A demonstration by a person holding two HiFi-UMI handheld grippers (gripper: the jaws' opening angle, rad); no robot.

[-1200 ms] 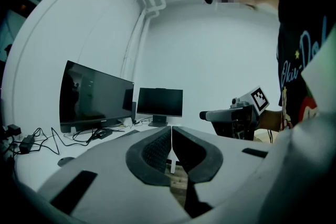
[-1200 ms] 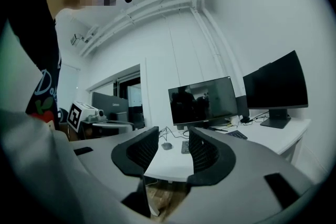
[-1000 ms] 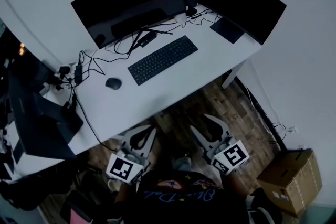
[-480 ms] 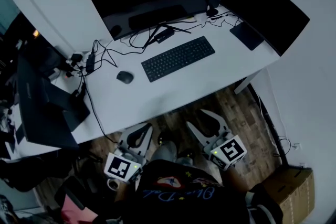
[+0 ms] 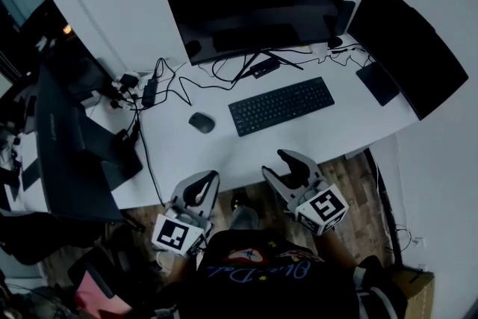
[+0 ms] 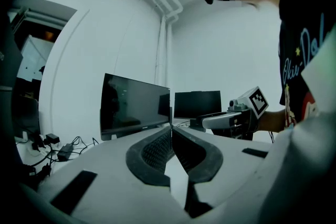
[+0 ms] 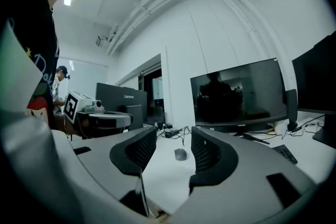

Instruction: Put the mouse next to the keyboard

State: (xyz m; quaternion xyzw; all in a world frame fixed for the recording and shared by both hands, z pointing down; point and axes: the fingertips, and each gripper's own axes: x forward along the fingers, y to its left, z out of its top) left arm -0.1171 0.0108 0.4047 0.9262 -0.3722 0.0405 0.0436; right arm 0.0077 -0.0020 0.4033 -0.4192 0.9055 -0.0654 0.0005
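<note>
Pinching the small dark plastic mouse (image 5: 201, 122), lying apart to the left of the black keyboard (image 5: 281, 106), take its flanks: it is probably light, rigid and slick. Jaws of your right gripper (image 7: 173, 136) have just been opening, empty; those of your left gripper (image 6: 171, 128) meet.

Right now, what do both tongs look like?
Left tongs and right tongs: pale grey shells, black ribbed pads, each with a white cube (left, right) bearing black square markers. The right tongs have just been opening, nothing between them. The person's black top has light-blue lettering.
</note>
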